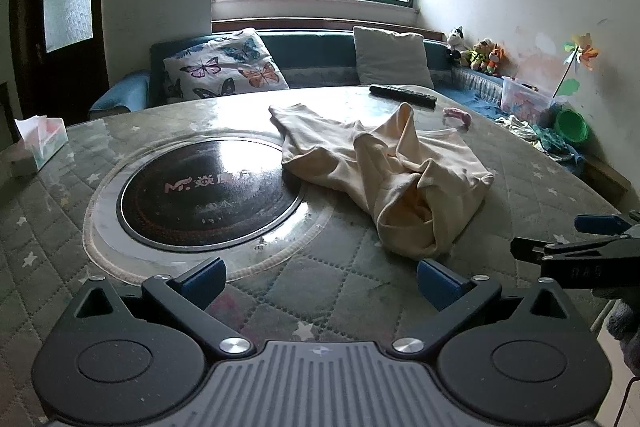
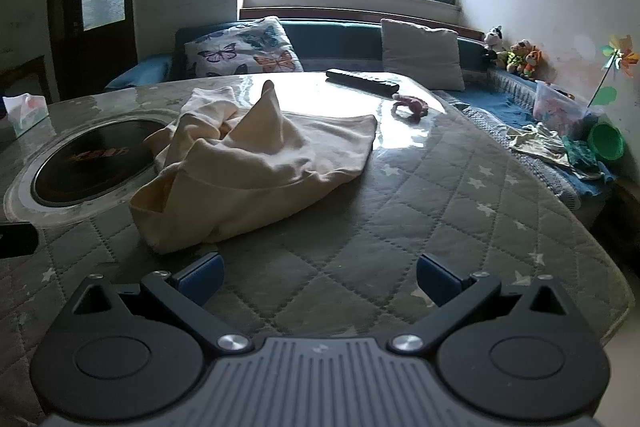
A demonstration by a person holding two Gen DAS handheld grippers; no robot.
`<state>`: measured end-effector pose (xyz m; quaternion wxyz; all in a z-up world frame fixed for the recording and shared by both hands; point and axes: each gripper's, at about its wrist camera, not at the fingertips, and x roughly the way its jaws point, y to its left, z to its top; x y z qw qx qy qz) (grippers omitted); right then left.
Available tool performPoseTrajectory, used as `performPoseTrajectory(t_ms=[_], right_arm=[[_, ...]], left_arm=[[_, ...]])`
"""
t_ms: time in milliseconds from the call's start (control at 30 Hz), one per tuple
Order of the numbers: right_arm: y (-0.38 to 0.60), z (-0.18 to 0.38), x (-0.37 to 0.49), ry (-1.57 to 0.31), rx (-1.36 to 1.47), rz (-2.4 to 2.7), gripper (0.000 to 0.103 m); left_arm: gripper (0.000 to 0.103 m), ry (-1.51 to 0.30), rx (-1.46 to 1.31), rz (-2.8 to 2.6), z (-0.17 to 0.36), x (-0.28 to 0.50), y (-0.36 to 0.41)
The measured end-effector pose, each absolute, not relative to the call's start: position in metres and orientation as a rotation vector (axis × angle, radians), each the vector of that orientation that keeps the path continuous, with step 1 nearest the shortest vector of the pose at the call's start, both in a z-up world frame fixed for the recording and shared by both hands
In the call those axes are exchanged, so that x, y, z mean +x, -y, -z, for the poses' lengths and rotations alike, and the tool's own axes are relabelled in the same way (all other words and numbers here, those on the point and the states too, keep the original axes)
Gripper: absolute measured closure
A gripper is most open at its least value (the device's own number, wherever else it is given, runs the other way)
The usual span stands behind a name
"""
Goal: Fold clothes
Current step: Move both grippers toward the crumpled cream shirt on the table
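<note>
A cream garment (image 1: 380,163) lies crumpled on the table (image 1: 360,291), right of the dark round hob (image 1: 208,191) set in the tabletop, with one edge lapping the hob's clear ring. In the left wrist view its long axis runs from the far left, where a flat strip reaches toward the sofa (image 1: 320,47), down to the near right, where a bunched, rounded end points at the camera. A fold stands up in a peak near the middle. In the right wrist view the same garment (image 2: 256,163) sits left of centre, its bunched end nearest and a flatter panel spreading right and away.

The left gripper (image 1: 320,277) hovers over the quilted cover with its blue pads wide apart and nothing between them; the right pad (image 1: 438,279) is just beside the garment's near end, and contact cannot be told. The right gripper (image 2: 320,277) is likewise spread and empty, over bare quilt to the right of the garment, its left pad (image 2: 202,277) near the cloth's edge. The right gripper also shows at the right edge of the left wrist view, beside the garment.

Beyond the garment lie a remote (image 1: 402,95) and a small pink object (image 1: 456,115). A tissue box (image 1: 40,143) stands at the table's left edge.
</note>
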<state>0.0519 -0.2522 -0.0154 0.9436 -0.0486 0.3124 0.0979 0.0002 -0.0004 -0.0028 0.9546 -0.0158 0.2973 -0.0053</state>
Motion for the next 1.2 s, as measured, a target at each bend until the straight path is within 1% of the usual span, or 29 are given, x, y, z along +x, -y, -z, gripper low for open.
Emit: performPoseTrajectory(t_ms=[333, 567, 1200], right_arm=[[0.238, 0.022, 0.051, -0.650, -0.087, -0.206, 0.000], [0.228, 0.026, 0.055, -0.667, -0.083, -0.213, 0.000], [0.205, 0.022, 0.081, -0.698, -0.100, -0.244, 0.000]], left_arm=[[0.000, -0.623, -0.035, 0.008, 0.018, 0.002, 0.003], [0.000, -0.672, -0.030, 0.008, 0.019, 0.022, 0.000], [0.000, -0.723, -0.020, -0.001, 0.023, 0.053, -0.001]])
